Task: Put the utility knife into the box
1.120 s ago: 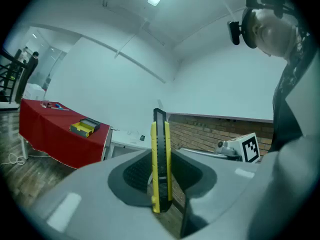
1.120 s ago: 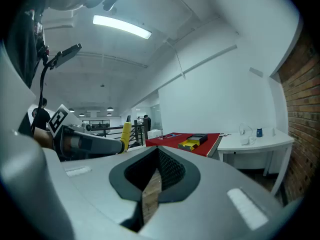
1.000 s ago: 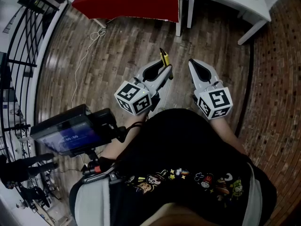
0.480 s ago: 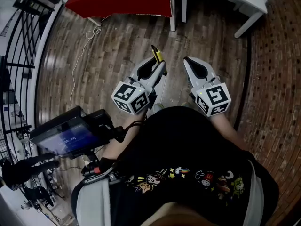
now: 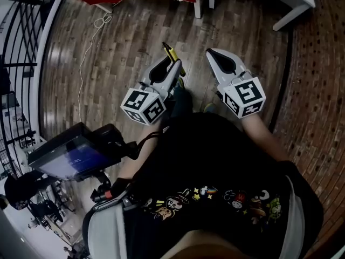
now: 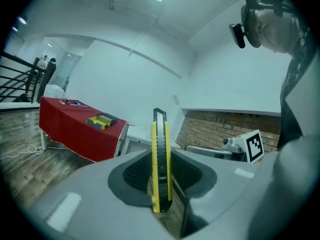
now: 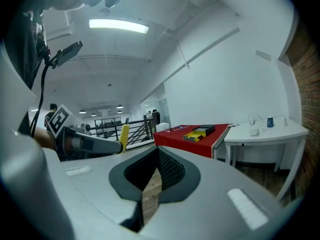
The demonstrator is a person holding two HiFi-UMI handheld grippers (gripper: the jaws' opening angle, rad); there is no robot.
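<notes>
Left hand-held gripper (image 5: 173,68) is clamping utility knife (image 6: 161,169). Right hand-held gripper (image 5: 212,53) is hanging empty, jaws nearly together. Box (image 6: 101,120) is sitting on red bench (image 6: 75,131) at 11 o'clock. Advised: keeping the clamp firm while approaching.

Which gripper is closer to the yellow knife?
Left. The left gripper is shut on the utility knife, whose tip sticks out past its jaws. The right gripper sits beside it, apart from the knife, holding nothing.
</notes>
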